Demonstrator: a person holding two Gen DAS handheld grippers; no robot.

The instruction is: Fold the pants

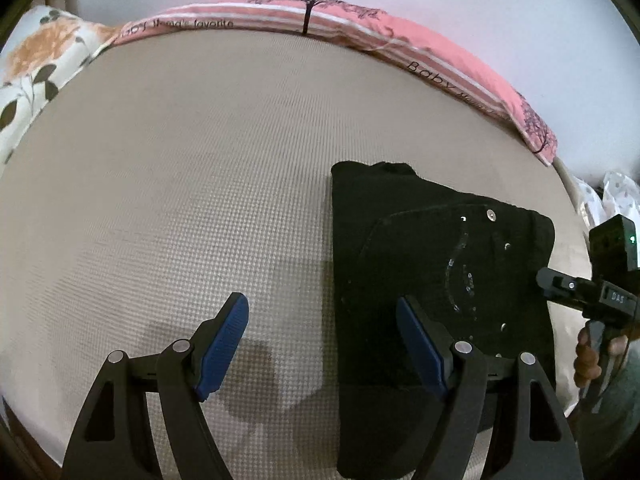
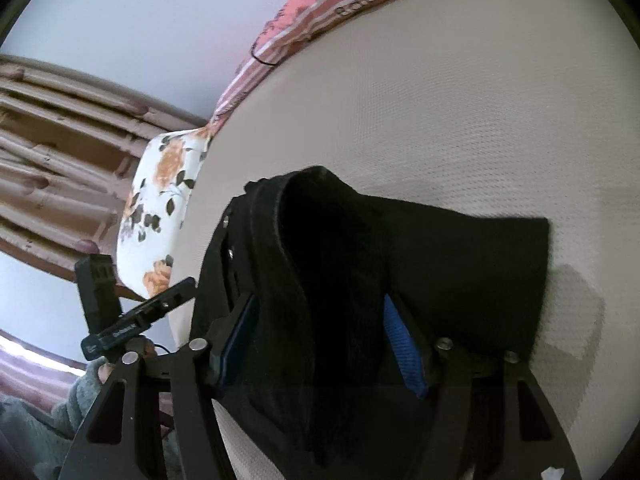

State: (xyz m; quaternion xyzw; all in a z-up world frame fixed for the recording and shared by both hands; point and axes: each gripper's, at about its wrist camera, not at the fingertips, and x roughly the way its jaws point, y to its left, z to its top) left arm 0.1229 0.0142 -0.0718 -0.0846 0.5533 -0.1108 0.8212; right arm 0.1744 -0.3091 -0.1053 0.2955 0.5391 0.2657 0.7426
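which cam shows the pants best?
Left wrist: the folded black pants lie flat on the bed, outline and rivets visible. Right wrist shows them only up close, bunched between its open fingers, edges cut off.

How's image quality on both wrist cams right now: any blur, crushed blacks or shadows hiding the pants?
Left wrist view: sharp; the black pants show rivets and stitching, and the open left gripper casts soft shadows on the bed cover. Right wrist view: pants nearly featureless black between the fingers of the right gripper, the pink blanket slightly blurred, fisheye bending the edges.
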